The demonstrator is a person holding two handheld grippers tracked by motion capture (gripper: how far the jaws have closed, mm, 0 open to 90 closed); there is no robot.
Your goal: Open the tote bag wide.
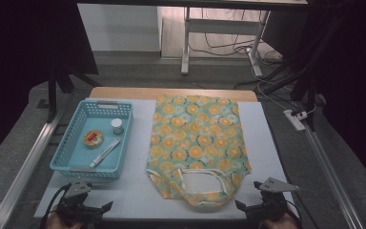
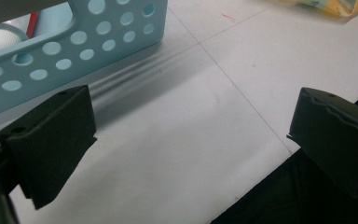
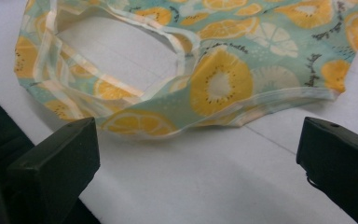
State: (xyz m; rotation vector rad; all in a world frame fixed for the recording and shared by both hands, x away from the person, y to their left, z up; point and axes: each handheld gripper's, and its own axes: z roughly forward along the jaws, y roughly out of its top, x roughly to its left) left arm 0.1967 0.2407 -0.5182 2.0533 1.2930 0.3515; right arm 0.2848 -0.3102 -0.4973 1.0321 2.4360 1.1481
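A teal cloth bag (image 1: pixel 195 138) printed with orange slices lies flat mid-table, its handles (image 1: pixel 202 183) toward the near edge. At the left stands a light blue perforated basket (image 1: pixel 71 157) holding a round yellow-and-red tin (image 1: pixel 93 138), a small white jar (image 1: pixel 117 126) and a white pen-like stick (image 1: pixel 105 152). My left gripper (image 1: pixel 83 204) (image 2: pixel 191 140) hovers open at the near edge, just in front of the basket's wall (image 2: pixel 74 42). Open too is my right gripper (image 1: pixel 259 200) (image 3: pixel 196 158), right before the bag's handle end (image 3: pixel 121 88), touching nothing.
A white mat (image 1: pixel 138 191) covers the table; its near edge drops off under both grippers. Metal rails (image 1: pixel 24 167) run along both sides. A power strip (image 1: pixel 295 119) and cables lie on the floor at the right, and a desk frame (image 1: pixel 186 47) stands behind.
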